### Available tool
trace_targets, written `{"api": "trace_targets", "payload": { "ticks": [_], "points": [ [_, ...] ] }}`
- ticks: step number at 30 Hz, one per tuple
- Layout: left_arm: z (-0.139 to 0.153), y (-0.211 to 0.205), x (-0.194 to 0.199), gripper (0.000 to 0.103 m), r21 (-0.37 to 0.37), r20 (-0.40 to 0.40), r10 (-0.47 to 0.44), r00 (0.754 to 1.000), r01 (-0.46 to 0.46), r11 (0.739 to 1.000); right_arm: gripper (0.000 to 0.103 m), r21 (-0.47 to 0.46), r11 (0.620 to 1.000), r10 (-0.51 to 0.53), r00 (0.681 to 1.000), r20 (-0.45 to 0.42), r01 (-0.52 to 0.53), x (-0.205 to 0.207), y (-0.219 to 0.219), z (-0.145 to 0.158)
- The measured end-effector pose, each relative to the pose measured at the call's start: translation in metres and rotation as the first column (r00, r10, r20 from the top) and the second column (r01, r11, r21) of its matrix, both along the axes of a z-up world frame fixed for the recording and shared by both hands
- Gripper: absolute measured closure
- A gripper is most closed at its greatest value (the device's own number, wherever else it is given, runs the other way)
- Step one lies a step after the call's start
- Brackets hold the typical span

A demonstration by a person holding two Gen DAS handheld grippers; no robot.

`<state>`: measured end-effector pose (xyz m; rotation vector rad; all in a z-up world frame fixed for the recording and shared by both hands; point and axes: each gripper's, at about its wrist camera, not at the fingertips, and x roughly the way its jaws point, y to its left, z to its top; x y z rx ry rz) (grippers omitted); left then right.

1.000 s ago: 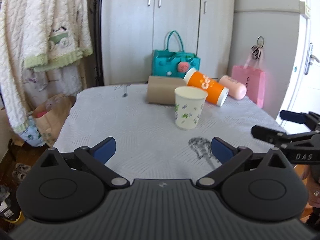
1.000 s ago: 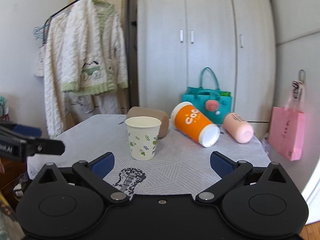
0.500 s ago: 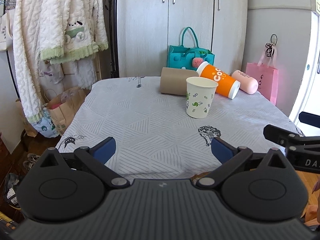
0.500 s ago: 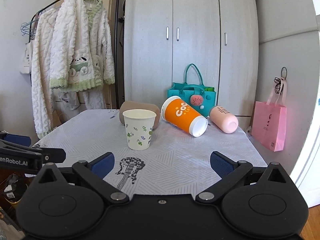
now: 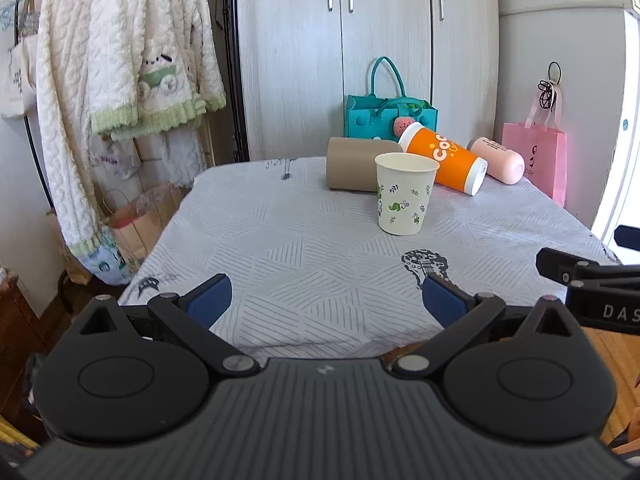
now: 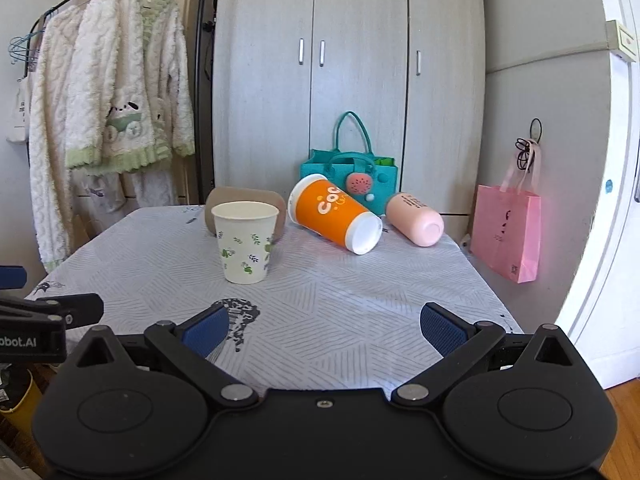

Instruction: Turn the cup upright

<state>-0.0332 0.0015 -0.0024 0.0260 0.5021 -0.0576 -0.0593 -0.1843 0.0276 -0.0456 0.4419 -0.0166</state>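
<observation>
A white paper cup with green leaf print (image 5: pixel 404 194) stands upright, mouth up, on the patterned tablecloth (image 5: pixel 304 248); it also shows in the right wrist view (image 6: pixel 245 242). Behind it lie on their sides a brown cup (image 5: pixel 352 164), an orange cup (image 5: pixel 444 159) and a pink cup (image 5: pixel 498 160). In the right wrist view they are the brown cup (image 6: pixel 280 210), the orange cup (image 6: pixel 334 218) and the pink cup (image 6: pixel 414 219). My left gripper (image 5: pixel 326 300) and my right gripper (image 6: pixel 324 326) are both open and empty, near the table's front edge.
A teal bag (image 5: pixel 390 114) stands behind the cups against a grey wardrobe (image 5: pixel 360 48). A pink paper bag (image 6: pixel 506 232) hangs at the right. White fluffy clothes (image 5: pixel 120 80) hang on a rack at the left, with a brown bag (image 5: pixel 140 220) below.
Both grippers have pulled back and up from the table, so the cups look farther away. The leaf-print cup stays upright in place.
</observation>
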Motion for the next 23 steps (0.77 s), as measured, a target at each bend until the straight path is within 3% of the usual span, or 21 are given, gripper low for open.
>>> {"api": "trace_targets", "payload": {
  "ticks": [9, 23],
  "points": [
    [-0.004, 0.005, 0.001, 0.000, -0.058, 0.000, -0.013, 1.000, 0.013, 0.998, 0.000, -0.007, 0.999, -0.033, 0.999, -0.002, 0.033, -0.002, -0.002, -0.002],
    [-0.005, 0.012, -0.002, 0.000, -0.045, 0.033, 0.042, 0.999, -0.040, 0.998, 0.000, -0.014, 1.000, -0.017, 1.000, -0.013, 0.017, -0.002, 0.000, -0.004]
  ]
}}
